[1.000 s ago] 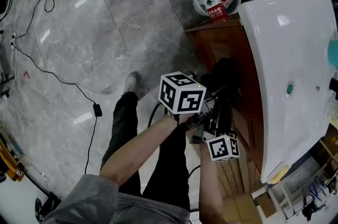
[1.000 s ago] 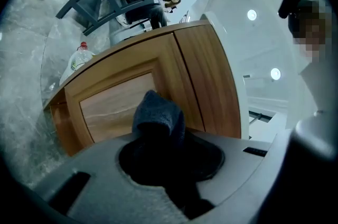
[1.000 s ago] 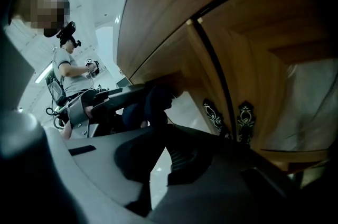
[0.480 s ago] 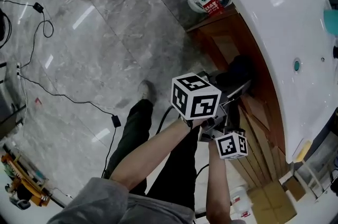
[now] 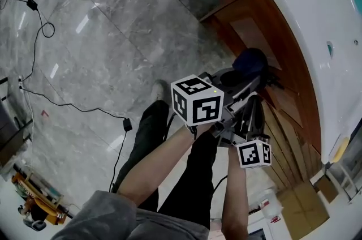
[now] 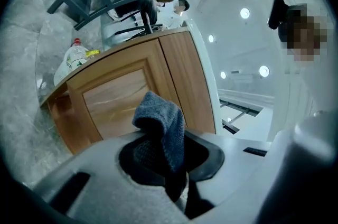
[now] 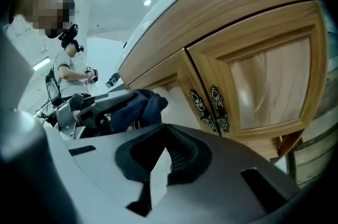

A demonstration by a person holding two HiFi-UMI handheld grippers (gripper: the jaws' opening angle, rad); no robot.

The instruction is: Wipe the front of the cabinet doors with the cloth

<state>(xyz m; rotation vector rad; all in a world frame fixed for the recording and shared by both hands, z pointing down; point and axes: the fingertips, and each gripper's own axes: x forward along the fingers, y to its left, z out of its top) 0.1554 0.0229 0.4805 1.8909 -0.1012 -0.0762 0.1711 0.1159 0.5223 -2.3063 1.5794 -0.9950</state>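
The lower end of the cloth [image 6: 161, 122] is buried in your left tool [image 6: 165, 162]. From your head view, you can't tell whether the cloth touches the cabinet door [image 5: 254, 35]. The white tabletop [image 5: 305, 18] runs off-frame right.

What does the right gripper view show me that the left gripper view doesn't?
Only the right gripper view shows the ornate handles where two doors meet, and the right gripper with nothing in its jaws. Only the left gripper view shows the bin of bottles past the end of the cabinet. Both show the blue cloth clamped in the left gripper, the wooden cabinet and the white countertop.
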